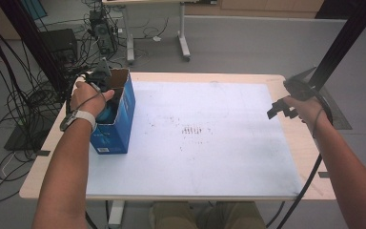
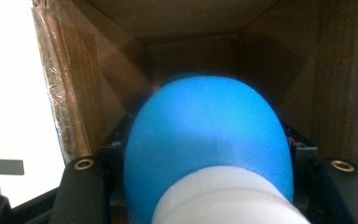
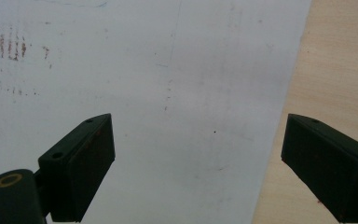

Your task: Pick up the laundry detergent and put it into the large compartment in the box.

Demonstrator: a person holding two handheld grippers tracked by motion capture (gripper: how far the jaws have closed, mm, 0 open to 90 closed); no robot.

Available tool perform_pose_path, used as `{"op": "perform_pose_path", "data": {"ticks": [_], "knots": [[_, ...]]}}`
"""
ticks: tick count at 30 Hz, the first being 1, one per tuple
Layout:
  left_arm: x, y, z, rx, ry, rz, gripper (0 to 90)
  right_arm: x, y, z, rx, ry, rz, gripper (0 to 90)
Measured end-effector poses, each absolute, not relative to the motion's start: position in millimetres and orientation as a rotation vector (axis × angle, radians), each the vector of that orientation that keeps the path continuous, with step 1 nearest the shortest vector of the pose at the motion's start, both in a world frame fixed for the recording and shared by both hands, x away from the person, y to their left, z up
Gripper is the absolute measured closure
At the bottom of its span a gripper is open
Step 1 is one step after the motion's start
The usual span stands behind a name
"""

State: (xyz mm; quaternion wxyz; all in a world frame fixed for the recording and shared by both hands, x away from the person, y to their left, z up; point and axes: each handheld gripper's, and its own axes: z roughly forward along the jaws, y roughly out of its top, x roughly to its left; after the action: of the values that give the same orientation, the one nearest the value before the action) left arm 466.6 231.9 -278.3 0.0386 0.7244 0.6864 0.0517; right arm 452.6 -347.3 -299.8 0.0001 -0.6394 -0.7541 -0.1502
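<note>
Writing on box: I see a white label patch with print low on the blue outer face of the blue cardboard box (image 1: pixel 116 131), but it is too small for me to read. I find no other legible brand or text.
Box position: it stands upright at the left edge of the table (image 1: pixel 298 143), on the near-left part of the white sheet (image 1: pixel 209 138), top flaps open.
Box interior: plain brown cardboard walls in the left gripper view (image 2: pixel 345 79); clear tape runs down one flap edge.
Box contents: a blue bottle (image 2: pixel 207 135) with a white ribbed cap (image 2: pixel 223 200), cap end toward the camera, body pointing into the box.
Left gripper: my left gripper (image 1: pixel 102 81) reaches down into the box opening, jaws closed on the blue bottle, one on each side of its body. The bottle is inside the box mouth; I cannot tell if it touches the bottom.
Right gripper: my right gripper (image 3: pixel 196 168) has its jaws spread wide with nothing between them. It hangs over the right edge of the white sheet, where bare wood begins.
Sheet markings: I see faint reddish-brown smudges (image 1: pixel 193 130) near the sheet's centre, not lettering.
</note>
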Motion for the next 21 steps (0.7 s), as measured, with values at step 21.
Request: {"op": "perform_pose_path", "data": {"ticks": [21], "knots": [[466.8,232.7,-278.8,2.220,2.101,0.166,38.3,452.7,-347.4,-299.9,-2.007,-2.372,-0.473,9.6]]}}
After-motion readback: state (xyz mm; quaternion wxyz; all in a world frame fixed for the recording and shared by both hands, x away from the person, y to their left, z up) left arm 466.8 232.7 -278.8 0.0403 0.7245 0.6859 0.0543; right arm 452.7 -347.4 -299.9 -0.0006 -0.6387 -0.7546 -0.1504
